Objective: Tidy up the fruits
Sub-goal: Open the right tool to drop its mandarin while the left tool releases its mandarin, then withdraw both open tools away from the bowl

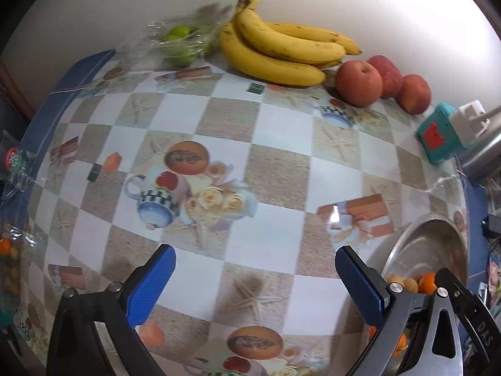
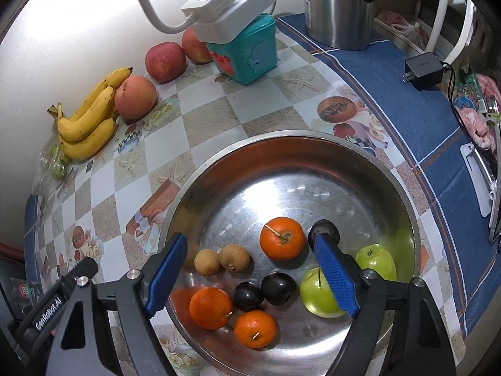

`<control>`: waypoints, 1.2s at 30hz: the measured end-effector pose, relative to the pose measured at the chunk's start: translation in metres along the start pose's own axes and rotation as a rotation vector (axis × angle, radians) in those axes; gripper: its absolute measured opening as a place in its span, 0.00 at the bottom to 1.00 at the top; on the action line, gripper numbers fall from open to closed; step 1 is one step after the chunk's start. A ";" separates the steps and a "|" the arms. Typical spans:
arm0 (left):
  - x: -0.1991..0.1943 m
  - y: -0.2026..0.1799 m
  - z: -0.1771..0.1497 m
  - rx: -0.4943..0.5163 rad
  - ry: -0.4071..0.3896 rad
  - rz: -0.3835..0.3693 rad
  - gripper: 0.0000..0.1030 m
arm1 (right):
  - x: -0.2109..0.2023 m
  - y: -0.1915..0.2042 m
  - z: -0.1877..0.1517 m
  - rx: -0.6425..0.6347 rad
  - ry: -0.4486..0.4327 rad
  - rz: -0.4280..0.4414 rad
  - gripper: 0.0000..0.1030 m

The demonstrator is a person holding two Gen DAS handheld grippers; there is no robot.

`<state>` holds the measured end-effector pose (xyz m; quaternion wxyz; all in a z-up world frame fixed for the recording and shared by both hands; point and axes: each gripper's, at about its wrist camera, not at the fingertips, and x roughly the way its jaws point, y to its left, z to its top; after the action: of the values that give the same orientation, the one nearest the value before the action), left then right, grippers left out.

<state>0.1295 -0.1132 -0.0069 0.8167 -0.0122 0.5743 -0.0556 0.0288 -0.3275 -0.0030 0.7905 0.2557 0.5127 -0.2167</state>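
Observation:
My left gripper (image 1: pixel 254 252) hangs open over the checkered tablecloth (image 1: pixel 269 163) with nothing between its blue pads. At the back by the wall lie a bunch of bananas (image 1: pixel 281 50), three red apples (image 1: pixel 360 83) and green limes in a clear bag (image 1: pixel 181 44). My right gripper (image 2: pixel 250 241) stands open above the steel bowl (image 2: pixel 281 141). The bowl holds three oranges (image 2: pixel 281 238), two small brown fruits (image 2: pixel 235 257), dark plums (image 2: pixel 278 288) and two green apples (image 2: pixel 375 260). The pads touch none of them. The bananas (image 2: pixel 87 122) and red apples (image 2: pixel 134 97) also show here.
A teal box (image 2: pixel 250 56) carries a white power strip (image 2: pixel 228 3) behind the bowl. A steel kettle (image 2: pixel 341 6) and a black charger (image 2: pixel 424 70) stand on the blue cloth at the right. A plastic bag with small oranges (image 1: pixel 9 257) sits at the table's left edge.

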 end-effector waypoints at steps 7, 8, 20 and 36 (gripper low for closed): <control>-0.002 0.009 -0.001 -0.001 -0.024 0.048 1.00 | -0.005 0.011 -0.009 -0.043 -0.013 -0.003 0.82; -0.003 0.010 -0.001 -0.001 -0.028 0.049 1.00 | -0.006 0.014 -0.012 -0.052 -0.017 -0.003 0.84; -0.034 0.034 -0.046 0.006 -0.066 0.133 1.00 | -0.025 0.029 -0.055 -0.121 -0.044 0.004 0.94; -0.064 0.068 -0.123 0.068 -0.087 0.193 1.00 | -0.044 0.014 -0.141 -0.178 -0.040 0.019 0.94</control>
<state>-0.0018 -0.0332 0.0057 0.8423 0.0686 0.5346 0.0046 -0.0780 -0.2253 -0.0086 0.8223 0.1849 0.5115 -0.1675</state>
